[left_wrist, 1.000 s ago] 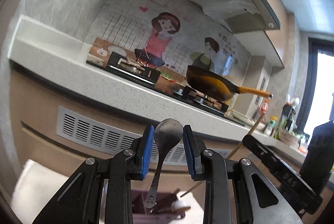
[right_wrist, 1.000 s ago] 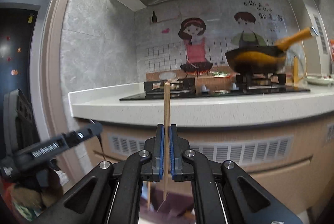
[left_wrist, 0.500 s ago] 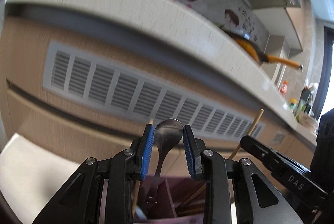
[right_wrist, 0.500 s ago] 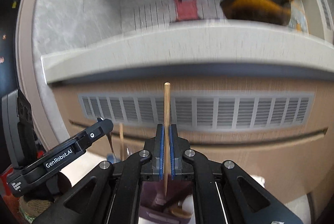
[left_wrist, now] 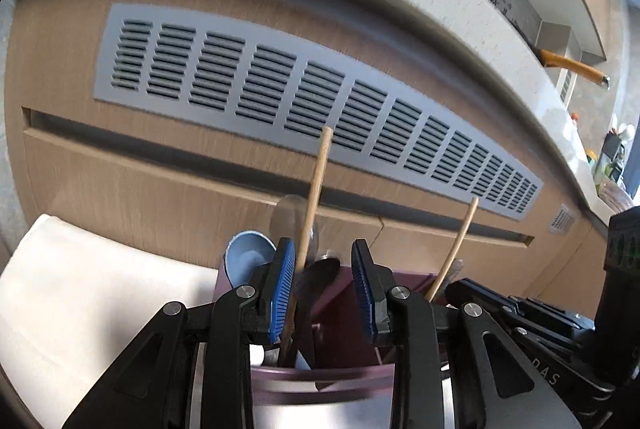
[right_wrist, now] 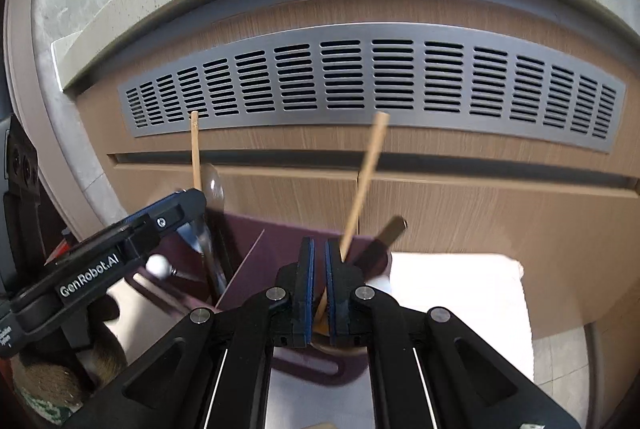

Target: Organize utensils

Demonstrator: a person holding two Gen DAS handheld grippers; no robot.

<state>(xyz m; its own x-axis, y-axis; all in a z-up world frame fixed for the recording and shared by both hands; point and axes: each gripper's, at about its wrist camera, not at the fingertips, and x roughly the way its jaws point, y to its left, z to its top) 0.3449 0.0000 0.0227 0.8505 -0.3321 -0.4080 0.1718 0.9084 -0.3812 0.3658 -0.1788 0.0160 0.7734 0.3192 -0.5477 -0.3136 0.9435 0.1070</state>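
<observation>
The left gripper stands with jaws apart over the maroon holder; the right gripper, nearly together, has a chopstick leaning beside it, unclamped.

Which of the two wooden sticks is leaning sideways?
The chopstick rising from the right gripper: it leans to the right. The other chopstick, next to the clear spoon, stands straight up.

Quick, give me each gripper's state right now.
Left gripper: open, metal spoon loose between the pads.
Right gripper: nearly shut; grip on the chopstick cannot be told.
</observation>
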